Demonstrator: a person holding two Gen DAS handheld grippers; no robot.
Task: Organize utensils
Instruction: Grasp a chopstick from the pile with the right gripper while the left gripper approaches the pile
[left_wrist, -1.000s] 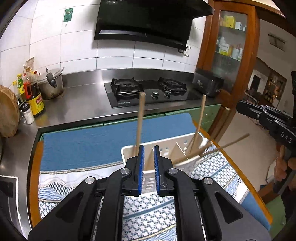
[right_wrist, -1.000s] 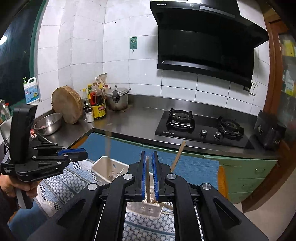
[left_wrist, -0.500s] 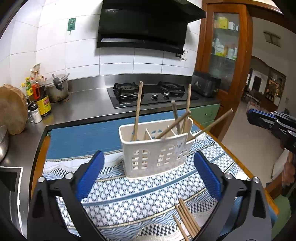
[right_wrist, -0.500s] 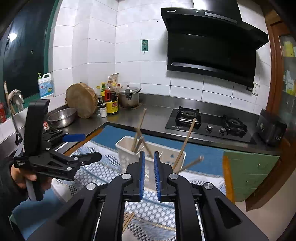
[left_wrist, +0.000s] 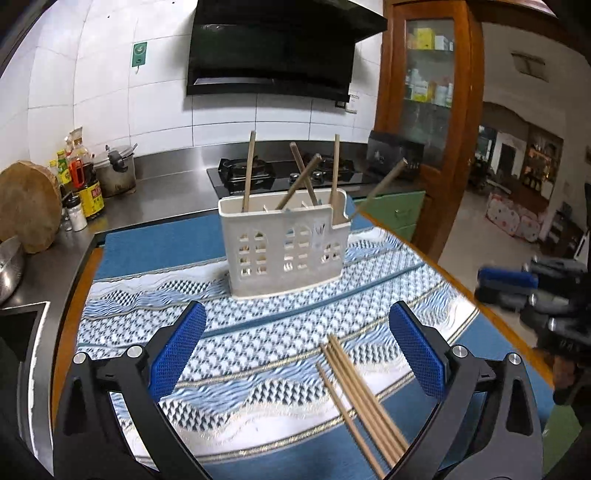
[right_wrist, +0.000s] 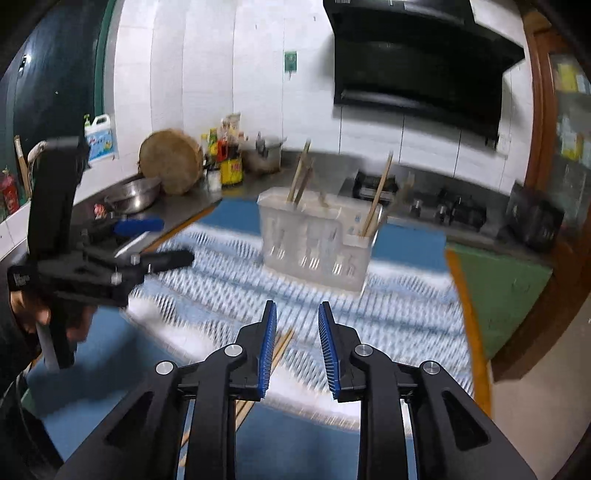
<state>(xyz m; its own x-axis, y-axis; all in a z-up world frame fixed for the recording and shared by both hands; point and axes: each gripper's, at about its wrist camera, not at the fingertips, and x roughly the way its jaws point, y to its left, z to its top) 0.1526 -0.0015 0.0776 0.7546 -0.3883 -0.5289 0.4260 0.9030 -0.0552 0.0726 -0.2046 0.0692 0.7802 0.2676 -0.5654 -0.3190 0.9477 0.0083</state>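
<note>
Blue-and-white patterned cloth (left_wrist: 258, 332) covered the table. On it stood a white slotted plastic caddy (left_wrist: 284, 251) holding upright wooden chopsticks (left_wrist: 249, 170), beyond the wide-open, empty left gripper (left_wrist: 295, 354) — loose wooden chopsticks (left_wrist: 362, 398) lay between its fingers. Rightward, the right gripper (right_wrist: 295, 347) hung partly open, empty.

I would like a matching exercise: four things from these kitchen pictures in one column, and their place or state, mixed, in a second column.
Things:
1. left claw
2. loose chopsticks
3. white holder
4. wooden chopping block

Places or states:
A. stands upright on the patterned cloth
B. leans at the counter's left end
C. wide open, holding nothing
D. lie flat in a bundle on the cloth

Pairs: 1-C, 2-D, 3-A, 4-B
</note>
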